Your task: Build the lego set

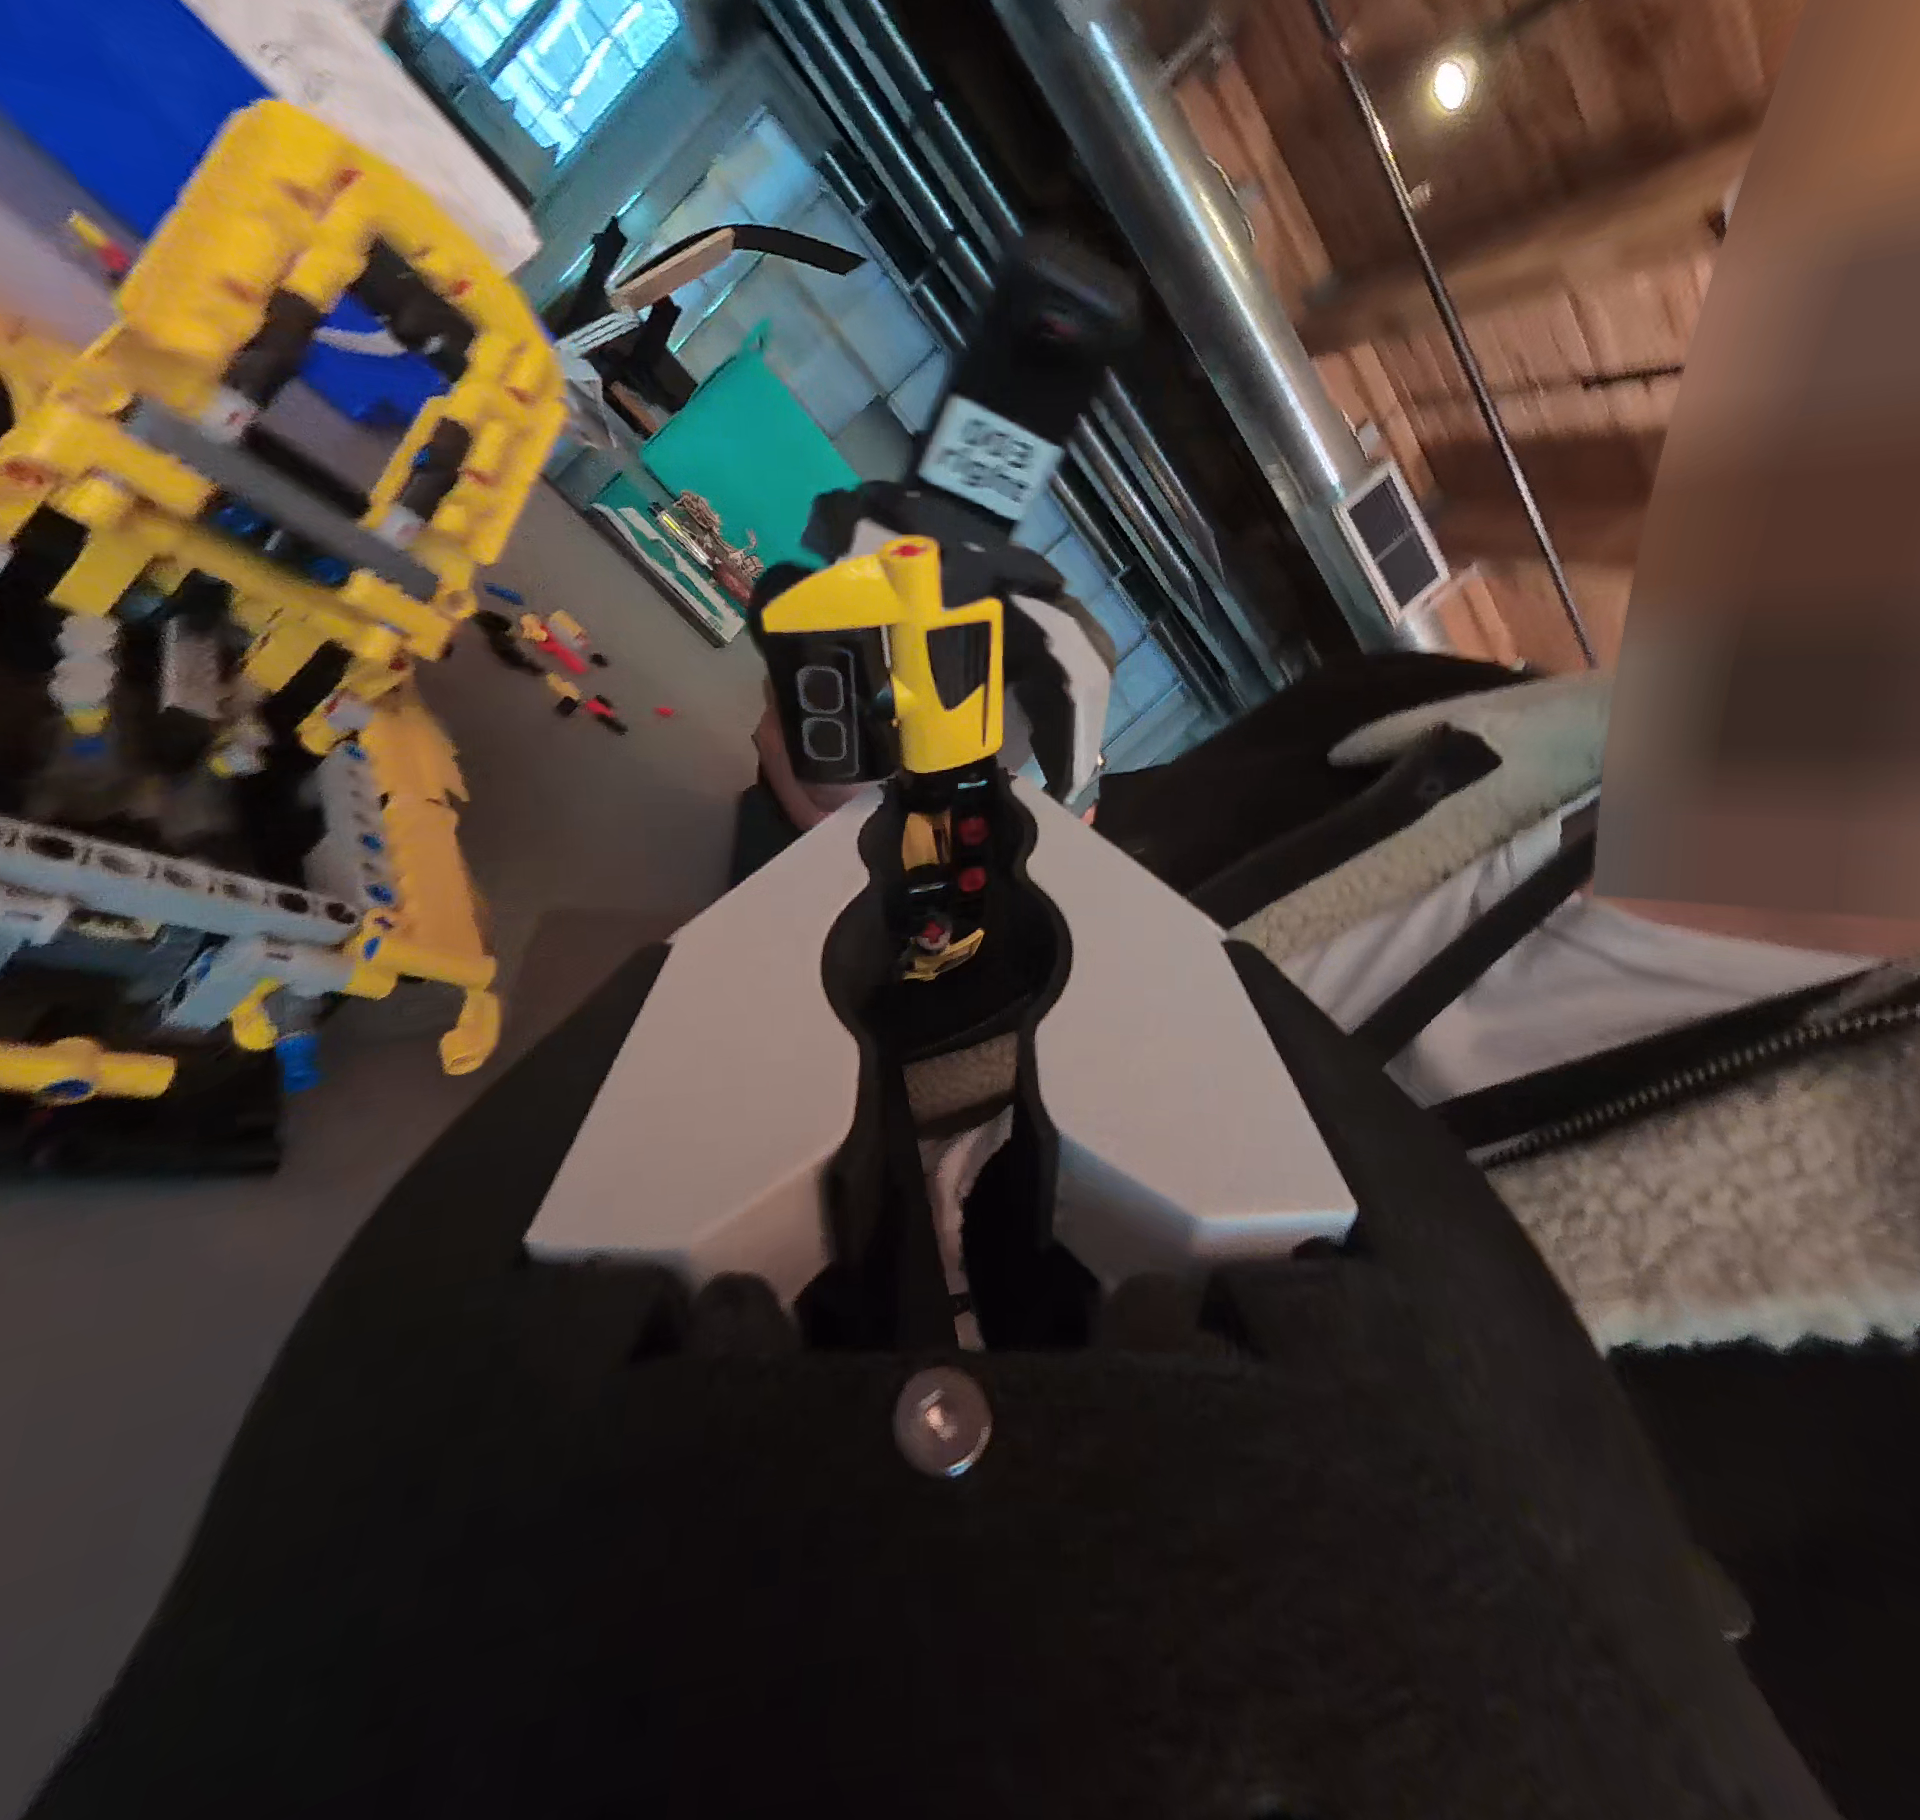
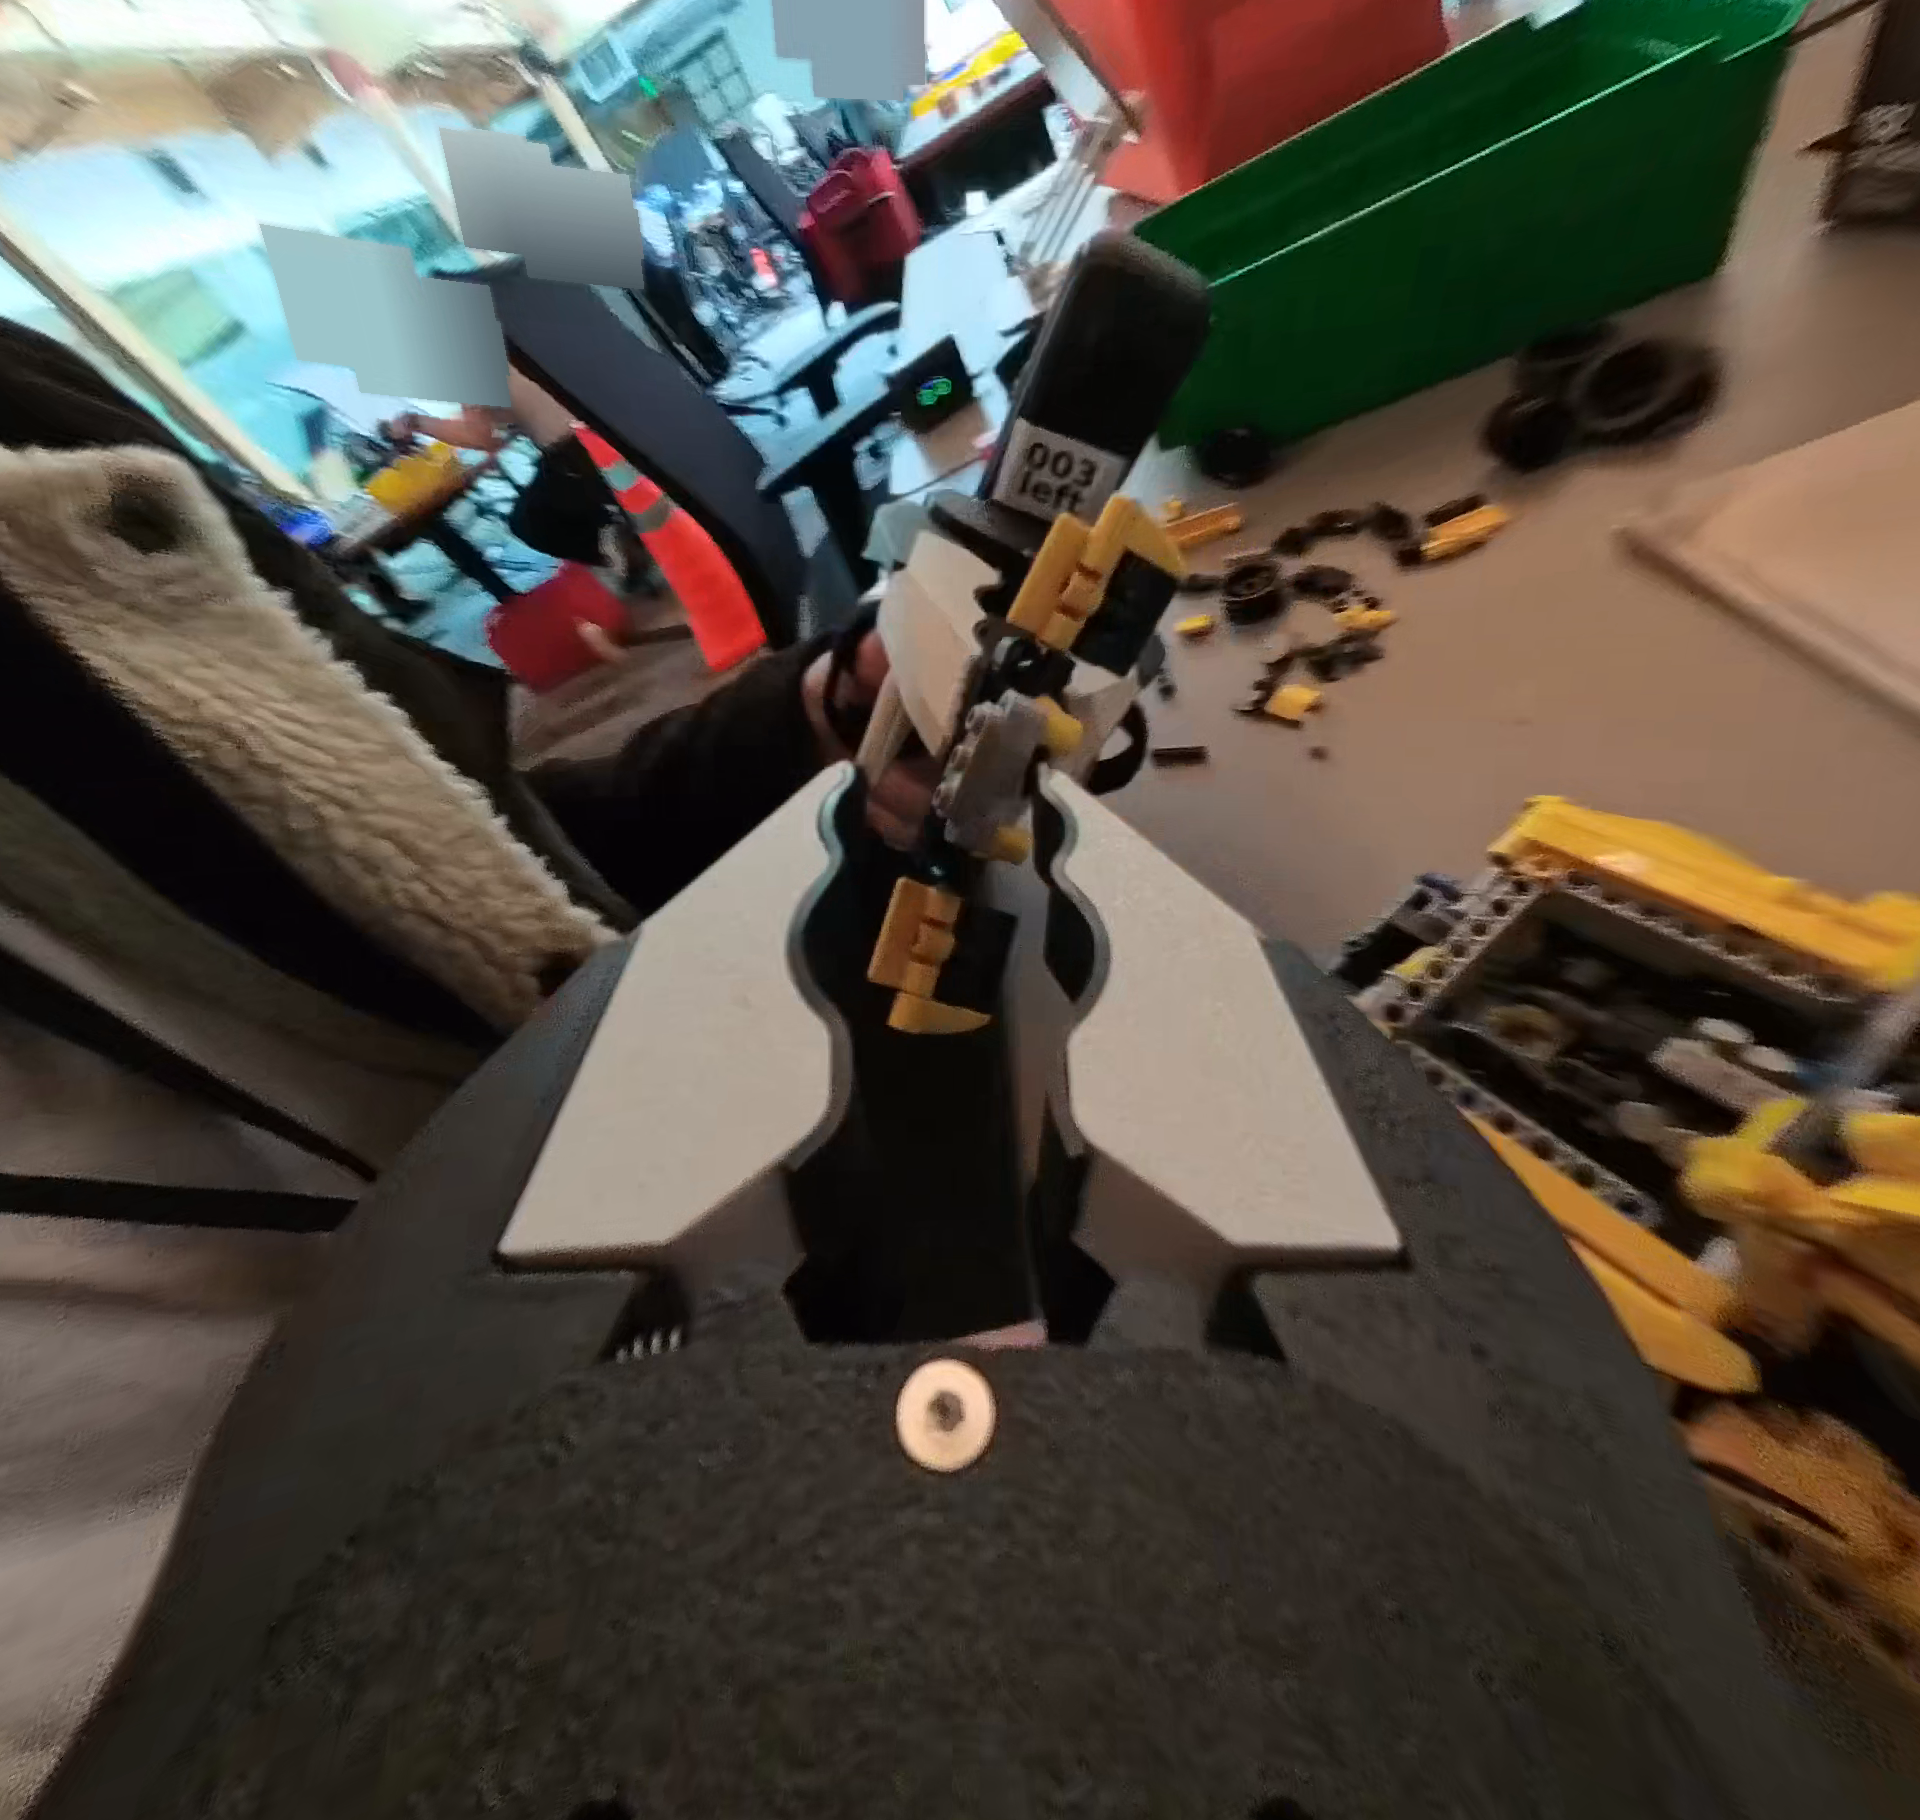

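Green bin (image 2: 1475, 212), red box (image 2: 1236, 25) behind; orange cone (image 2: 686, 565), possibly; blue panel (image 1: 114, 87).

We hold our left gripper (image 1: 940, 804), two white plastic fingers with black wavy inner pads on a black textured body, raised and pointing toward our right side. Its jaws are drawn close and pinch the small yellow, black and grey brick sub-assembly (image 1: 914, 690) at the fingertips. Our right gripper (image 2: 951, 804), of the same make, faces it tip to tip from the far end, its jaws likewise narrowed onto that sub-assembly. In the right wrist view, our left hand (image 2: 847, 690) wraps the left gripper's handle, with a dark sleeve (image 2: 675, 762) behind it.
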The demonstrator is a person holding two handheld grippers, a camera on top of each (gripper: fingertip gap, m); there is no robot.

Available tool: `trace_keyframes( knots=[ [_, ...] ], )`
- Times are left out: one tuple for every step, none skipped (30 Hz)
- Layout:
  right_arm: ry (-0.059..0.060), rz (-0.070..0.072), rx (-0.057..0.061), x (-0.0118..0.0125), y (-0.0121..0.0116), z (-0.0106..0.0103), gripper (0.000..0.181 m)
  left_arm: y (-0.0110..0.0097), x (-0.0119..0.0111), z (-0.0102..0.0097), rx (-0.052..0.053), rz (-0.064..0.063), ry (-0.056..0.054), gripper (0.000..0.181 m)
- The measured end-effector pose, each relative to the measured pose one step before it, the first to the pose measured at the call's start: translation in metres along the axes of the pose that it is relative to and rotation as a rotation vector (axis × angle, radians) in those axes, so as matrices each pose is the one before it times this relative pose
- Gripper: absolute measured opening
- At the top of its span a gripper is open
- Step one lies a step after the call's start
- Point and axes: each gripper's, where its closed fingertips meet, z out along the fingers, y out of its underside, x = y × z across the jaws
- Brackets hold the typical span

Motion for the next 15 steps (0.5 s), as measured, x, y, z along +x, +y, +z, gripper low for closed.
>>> trace_keyframes(
  knots=[
    [-0.0178,0.0186,-0.0049,-0.00196,0.00252,0.00244,0.030,0.00034,0.00213,-0.00055,-0.0022,0.0131,0.0032,0.016],
    [-0.0024,0.0123,-0.0017,0.00045,0.00242,0.00222,0.029,0.00077,0.00191,-0.00012,-0.0036,0.0094,0.0062,0.016],
    [-0.0024,0.0175,-0.0010,0.00114,0.00235,0.00208,0.028,0.00096,0.00177,0.00046,-0.0063,0.0071,0.0060,0.016],
    [-0.0150,0.0268,0.0030,-0.00014,0.00176,0.00145,0.025,0.00093,0.00105,0.00095,-0.0078,0.0034,0.0039,0.016],
    [-0.0168,0.0315,0.0104,0.00029,0.00078,0.00018,0.024,0.00040,-0.00009,0.00096,-0.0050,-0.0005,0.0003,0.016],
    [-0.0160,0.0319,0.0157,0.00078,-0.00025,-0.00121,0.023,-0.00005,-0.00182,0.00040,0.0016,-0.0021,-0.0125,0.016],
    [-0.0068,0.0359,0.0149,0.00268,0.00003,-0.00131,0.020,-0.00053,-0.00349,0.00049,0.0038,-0.0031,-0.0239,0.016],
    [-0.0026,0.0430,0.0177,0.00376,-0.00006,-0.00117,0.020,-0.00093,-0.00400,0.00074,0.0086,-0.0069,-0.0274,0.017],
    [-0.0097,0.0470,0.0258,0.00287,-0.00110,-0.00106,0.020,-0.00168,-0.00362,0.00068,0.0160,-0.0087,-0.0275,0.018],
    [-0.0079,0.0451,0.0265,0.00289,-0.00120,-0.00127,0.020,-0.00241,-0.00313,0.00035,0.0235,-0.0072,-0.0277,0.019],
    [0.0029,0.0379,0.0252,0.00412,-0.00121,-0.00145,0.020,-0.00248,-0.00243,0.00009,0.0288,-0.0077,-0.0240,0.024],
    [0.0074,0.0317,0.0310,0.00434,-0.00203,-0.00180,0.020,-0.00110,-0.00200,-0.00038,0.0238,-0.0117,-0.0213,0.031],
    [0.0006,0.0270,0.0301,0.00267,-0.00201,-0.00166,0.019,0.00078,-0.00199,-0.00085,0.0174,-0.0152,-0.0200,0.033],
    [0.0018,0.0178,0.0191,0.00178,-0.00033,-0.00087,0.019,0.00114,-0.00161,-0.00115,0.0189,-0.0183,-0.0148,0.033],
    [0.0045,0.0012,-0.0042,0.00118,0.00330,0.00069,0.019,0.00127,-0.00183,-0.00120,0.0209,-0.0222,-0.0113,0.033]
  ],
)
